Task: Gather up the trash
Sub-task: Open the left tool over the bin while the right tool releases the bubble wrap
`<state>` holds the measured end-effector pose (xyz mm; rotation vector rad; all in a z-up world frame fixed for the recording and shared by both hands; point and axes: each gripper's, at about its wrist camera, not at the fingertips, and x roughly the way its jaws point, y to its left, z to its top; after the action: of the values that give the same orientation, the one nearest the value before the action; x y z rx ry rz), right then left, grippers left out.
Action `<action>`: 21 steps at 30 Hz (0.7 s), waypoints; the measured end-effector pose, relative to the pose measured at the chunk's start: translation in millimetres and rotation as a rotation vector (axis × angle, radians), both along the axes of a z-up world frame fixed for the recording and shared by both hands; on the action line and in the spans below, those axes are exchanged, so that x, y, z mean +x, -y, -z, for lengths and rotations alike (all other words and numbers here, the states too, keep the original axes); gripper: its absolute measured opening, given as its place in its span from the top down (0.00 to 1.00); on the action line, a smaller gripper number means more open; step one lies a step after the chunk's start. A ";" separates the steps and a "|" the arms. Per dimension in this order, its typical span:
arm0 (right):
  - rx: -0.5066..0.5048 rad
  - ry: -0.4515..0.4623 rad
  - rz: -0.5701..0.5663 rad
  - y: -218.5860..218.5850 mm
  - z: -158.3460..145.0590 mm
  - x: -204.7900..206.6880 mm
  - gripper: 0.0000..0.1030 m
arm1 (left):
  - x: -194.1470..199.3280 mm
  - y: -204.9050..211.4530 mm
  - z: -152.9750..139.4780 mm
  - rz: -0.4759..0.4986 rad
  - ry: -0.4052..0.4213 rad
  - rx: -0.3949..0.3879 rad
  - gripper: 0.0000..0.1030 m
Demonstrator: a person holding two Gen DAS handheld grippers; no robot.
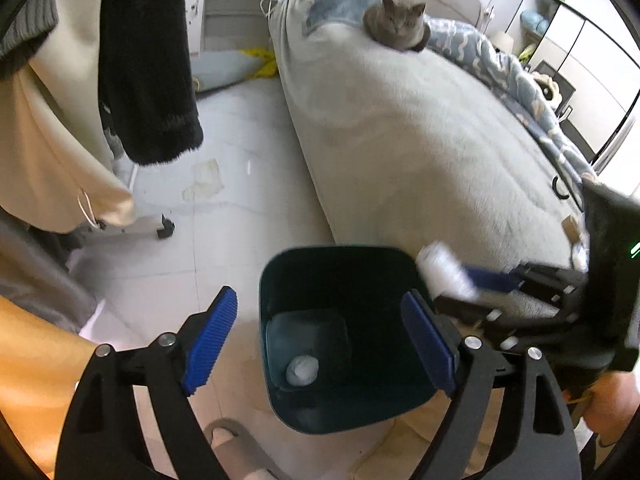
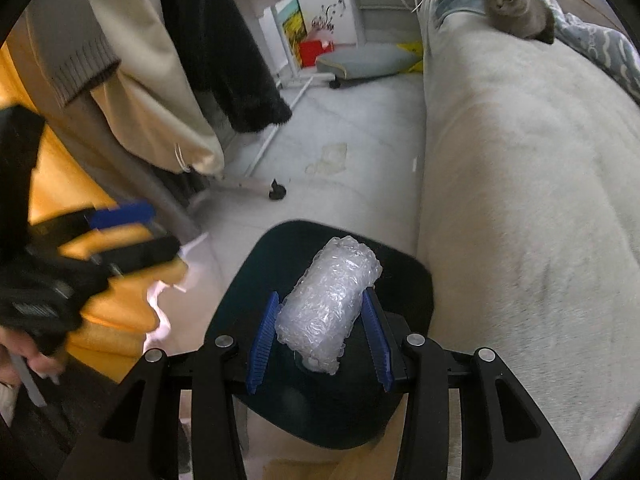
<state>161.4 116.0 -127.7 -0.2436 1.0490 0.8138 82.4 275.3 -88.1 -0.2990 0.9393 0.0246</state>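
Note:
A dark teal trash bin [image 1: 276,276] stands on the floor beside the bed. A white crumpled ball [image 1: 302,370] lies at its bottom. My left gripper [image 1: 320,344] is open and empty above the bin. My right gripper [image 2: 320,340] holds a roll of clear bubble wrap [image 2: 326,304] between its blue pads, right over the bin [image 2: 408,276]. In the left wrist view the right gripper [image 1: 452,276] reaches in from the right with the roll [image 1: 444,272] at the bin's rim. The left gripper [image 2: 132,232] shows blurred at the left of the right wrist view.
A grey cat [image 1: 396,24] sits on the bed [image 1: 420,140], also in the right wrist view [image 2: 516,4]. Coats [image 1: 148,60] hang on a wheeled rack [image 2: 276,192] at the left. A grey cushion [image 2: 364,62] lies on the stained floor [image 1: 204,180].

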 end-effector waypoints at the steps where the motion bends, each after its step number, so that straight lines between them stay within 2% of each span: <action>1: -0.008 -0.004 -0.005 -2.3 3.0 -0.6 0.58 | 0.1 -1.0 -3.2 0.002 0.013 0.004 0.17; 7: -0.070 -0.038 -0.041 -15.0 26.2 -9.4 0.57 | -6.4 4.3 -21.9 0.040 0.103 0.062 0.23; 11: -0.104 -0.059 -0.052 -21.6 37.9 -10.9 0.57 | -8.8 3.1 -26.9 0.065 0.126 0.063 0.34; 21: -0.176 -0.092 -0.048 -24.9 56.2 -11.6 0.53 | -15.8 -1.3 -47.5 0.039 0.223 0.066 0.37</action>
<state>149.8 140.9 -183.9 -0.3850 1.2071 0.7816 66.6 276.6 -40.7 -0.2177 0.7210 -0.0134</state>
